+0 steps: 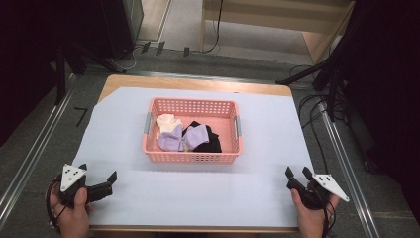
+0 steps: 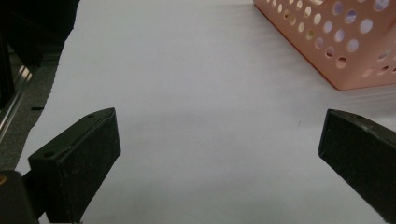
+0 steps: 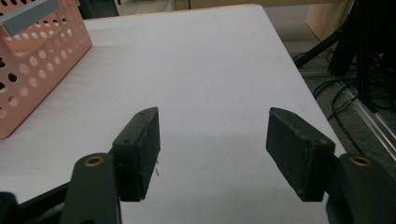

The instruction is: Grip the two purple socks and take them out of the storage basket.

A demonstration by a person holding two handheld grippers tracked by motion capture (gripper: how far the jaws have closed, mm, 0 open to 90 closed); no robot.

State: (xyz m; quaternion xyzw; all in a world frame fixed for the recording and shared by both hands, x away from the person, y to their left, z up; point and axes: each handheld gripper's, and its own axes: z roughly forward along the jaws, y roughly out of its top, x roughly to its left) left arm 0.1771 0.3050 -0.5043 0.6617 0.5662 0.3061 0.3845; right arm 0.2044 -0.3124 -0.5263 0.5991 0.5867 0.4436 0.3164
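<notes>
From above, a pink perforated plastic basket point(image 1: 192, 131) is seen mid-table on the pale blue sheet point(image 1: 124, 129), holding a lilac sock point(image 1: 174, 140), a cream sock point(image 1: 167, 122) and a black sock point(image 1: 209, 141). The left gripper point(image 1: 97, 177) and right gripper point(image 1: 297, 174) are held open and empty at the near corners.

In the left gripper view, the jaws are spread wide over bare sheet, the basket point(image 2: 336, 42) beyond.

In the right gripper view, the jaws are parted, nothing between, the basket point(image 3: 32, 65) to the left.
</notes>
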